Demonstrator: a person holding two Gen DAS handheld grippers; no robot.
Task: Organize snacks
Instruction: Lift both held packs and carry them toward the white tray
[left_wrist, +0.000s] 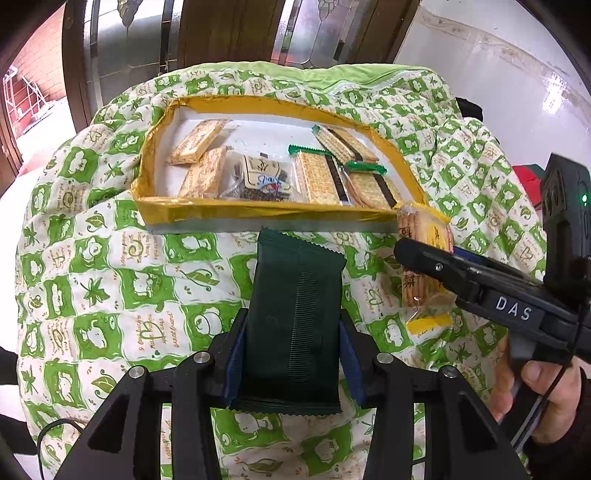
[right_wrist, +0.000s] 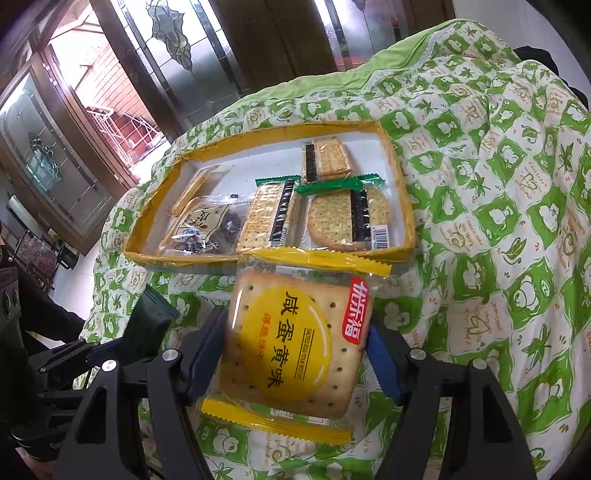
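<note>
Left tongs (left_wrist: 293, 354) pinched dark green packet (left_wrist: 295, 314); right tongs (right_wrist: 295, 354) pinched yellow biscuit packet (right_wrist: 299, 339). Both packets sat between pads, short of yellow tray (left_wrist: 258, 214) ahead. We judged carrying step; next we needed forward reach over near rim, then release.

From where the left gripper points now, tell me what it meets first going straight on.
Holding the dark green packet, the left gripper points at the yellow tray's near wall. The packet's front edge would likely meet it first, though its height above the cloth is unclear.
</note>
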